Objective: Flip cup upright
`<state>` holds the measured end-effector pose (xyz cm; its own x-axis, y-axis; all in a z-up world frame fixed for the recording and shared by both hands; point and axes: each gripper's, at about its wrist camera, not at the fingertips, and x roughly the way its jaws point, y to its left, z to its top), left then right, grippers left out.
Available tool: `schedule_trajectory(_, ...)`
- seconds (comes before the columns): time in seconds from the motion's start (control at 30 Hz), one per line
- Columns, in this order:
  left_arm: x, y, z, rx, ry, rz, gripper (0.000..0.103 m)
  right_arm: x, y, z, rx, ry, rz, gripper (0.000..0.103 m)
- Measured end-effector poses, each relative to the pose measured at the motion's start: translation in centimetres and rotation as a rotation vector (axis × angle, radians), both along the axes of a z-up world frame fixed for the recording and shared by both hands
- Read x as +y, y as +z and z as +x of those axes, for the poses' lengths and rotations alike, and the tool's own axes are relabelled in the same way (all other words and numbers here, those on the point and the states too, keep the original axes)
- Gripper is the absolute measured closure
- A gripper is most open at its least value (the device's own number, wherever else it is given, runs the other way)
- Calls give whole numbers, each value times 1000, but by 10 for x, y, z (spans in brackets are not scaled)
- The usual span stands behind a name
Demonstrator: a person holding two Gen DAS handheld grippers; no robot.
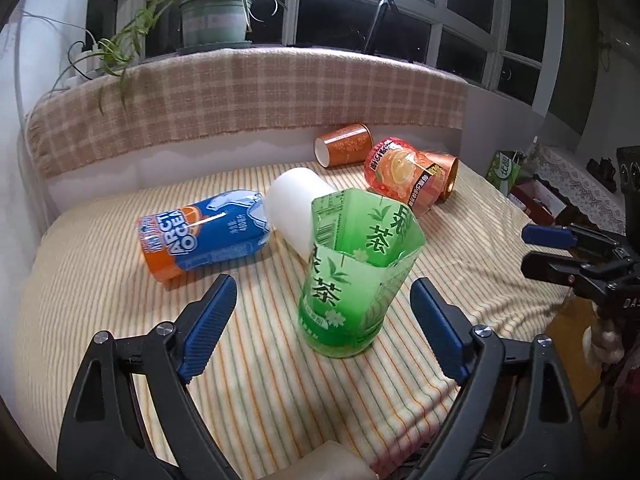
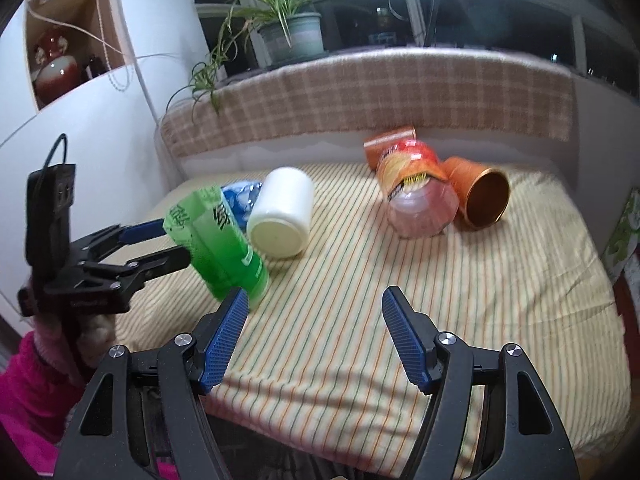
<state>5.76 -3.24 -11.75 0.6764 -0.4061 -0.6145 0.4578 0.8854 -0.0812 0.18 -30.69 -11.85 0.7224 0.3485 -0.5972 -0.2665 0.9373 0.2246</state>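
A green cut-bottle cup [image 1: 356, 272] stands upright, leaning a little, on the striped cloth [image 1: 100, 280]. My left gripper [image 1: 324, 304] is open, its blue pads [image 1: 208, 328] wide on either side of the cup without touching it. In the right wrist view the green cup [image 2: 218, 240] stands at the left with the left gripper [image 2: 160, 244] around it. My right gripper [image 2: 314, 336] is open and empty above the cloth [image 2: 360, 280]. A white cup [image 1: 298, 206], a blue cup [image 1: 204, 236], a red-orange cup [image 1: 406, 174] and two copper cups [image 1: 344, 144] lie on their sides.
A checked blanket [image 1: 240, 96] covers the raised back edge. A potted plant [image 1: 216, 12] stands on the sill behind it. The right gripper [image 1: 568, 256] shows at the right edge of the left wrist view. The table's right edge drops off beside a green box [image 1: 506, 170].
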Motion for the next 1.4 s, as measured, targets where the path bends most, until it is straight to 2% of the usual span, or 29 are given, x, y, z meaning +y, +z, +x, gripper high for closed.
schedule_trajectory(0.23, 15, 14, -15, -45, 60, -11, 12, 12, 13, -7, -86, -60, -64, 34)
schedule_trajectory(0.3, 20, 20, -21, -67, 92, -13, 7, 12, 16, -9, -106, -87, -71, 31)
schedule_trajectory(0.33, 22, 24, -24, -83, 108, -16, 3, 12, 17, -9, -115, -98, -69, 26)
schedule_trajectory(0.4, 26, 32, -31, -117, 143, -20, 1, 9, 20, -11, -134, -117, -53, 24)
schedule_trajectory(0.83, 40, 66, -61, -249, 333, -46, 1, 0, 30, -19, -196, -228, -31, 23)
schedule_trajectory(1.1, 42, 72, -74, -302, 397, -36, 1, -2, 34, -28, -247, -299, -20, 17)
schedule_trajectory(1.4, 35, 71, -78, -314, 397, -5, 1, 4, 33, -29, -258, -299, -26, 14)
